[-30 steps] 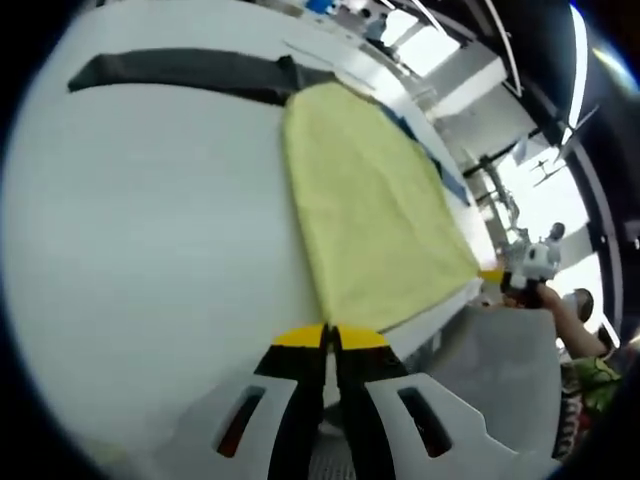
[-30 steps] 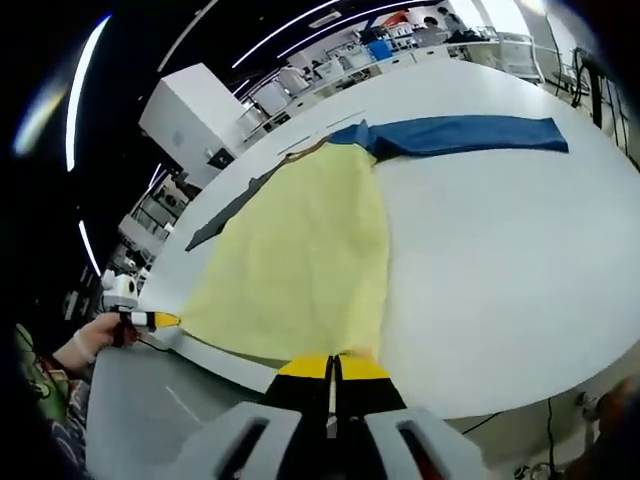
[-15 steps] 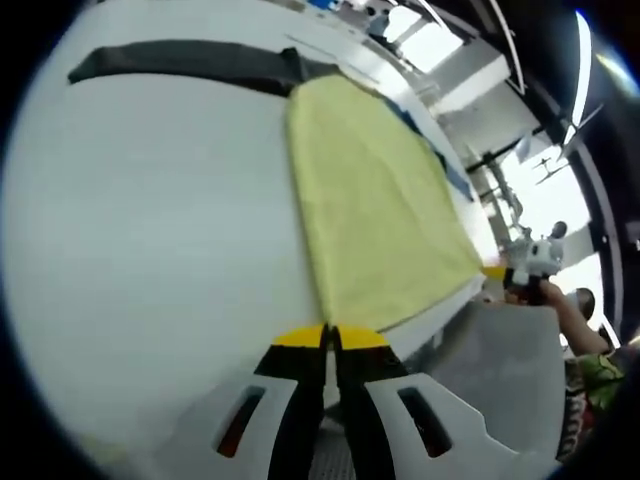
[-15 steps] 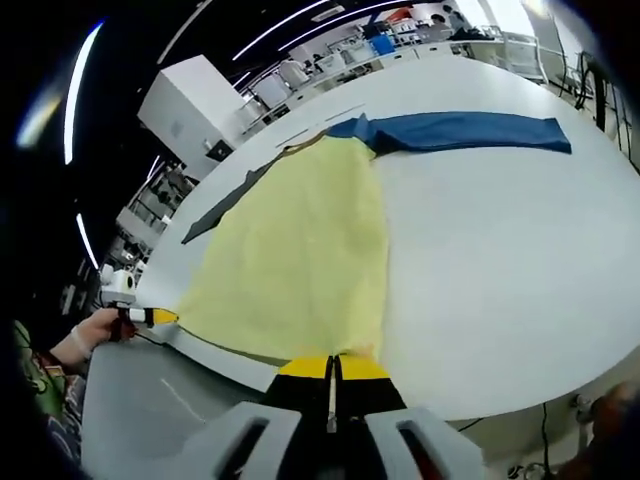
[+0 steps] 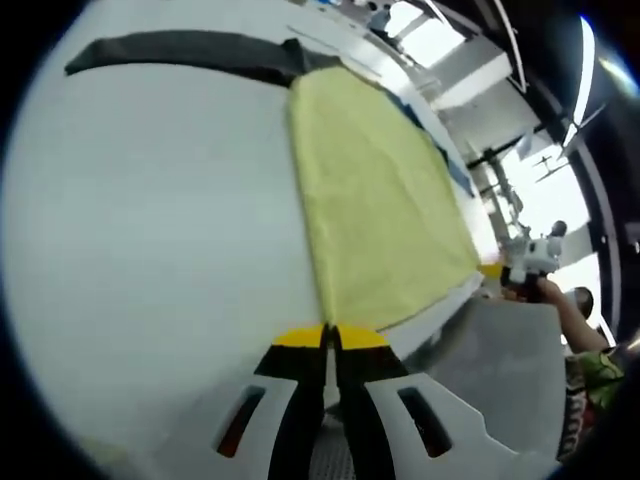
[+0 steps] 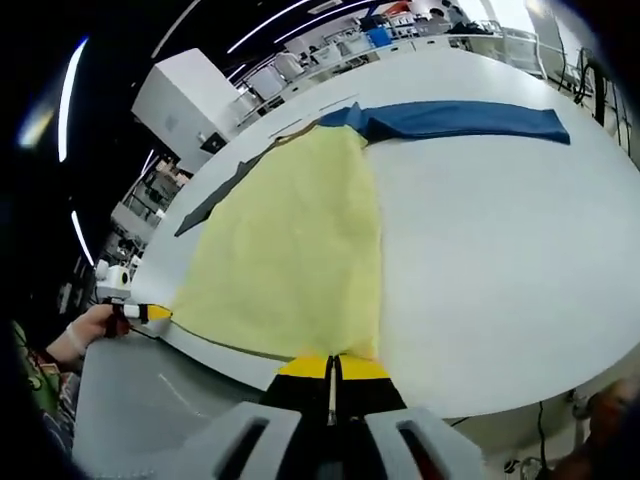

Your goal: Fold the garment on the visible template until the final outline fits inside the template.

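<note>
Pale yellow cloth garment (image 5: 375, 195) flat on round white table (image 5: 150, 230), hem at near edge, dark blue sleeves out sideways. L gripper (image 5: 328, 338) w/ jaws pinched tight on one hem corner; R gripper (image 6: 332, 367) likewise on other corner.

Garment (image 6: 295, 250): body pale yellow, plain; sleeves dark blue (image 6: 455, 118), look near black in left gripper view. Table (image 6: 500, 250) white. Gripper (image 6: 332, 368) tips yellow over black, body white. Person's sleeve (image 5: 590, 385) green, patterned.
</note>
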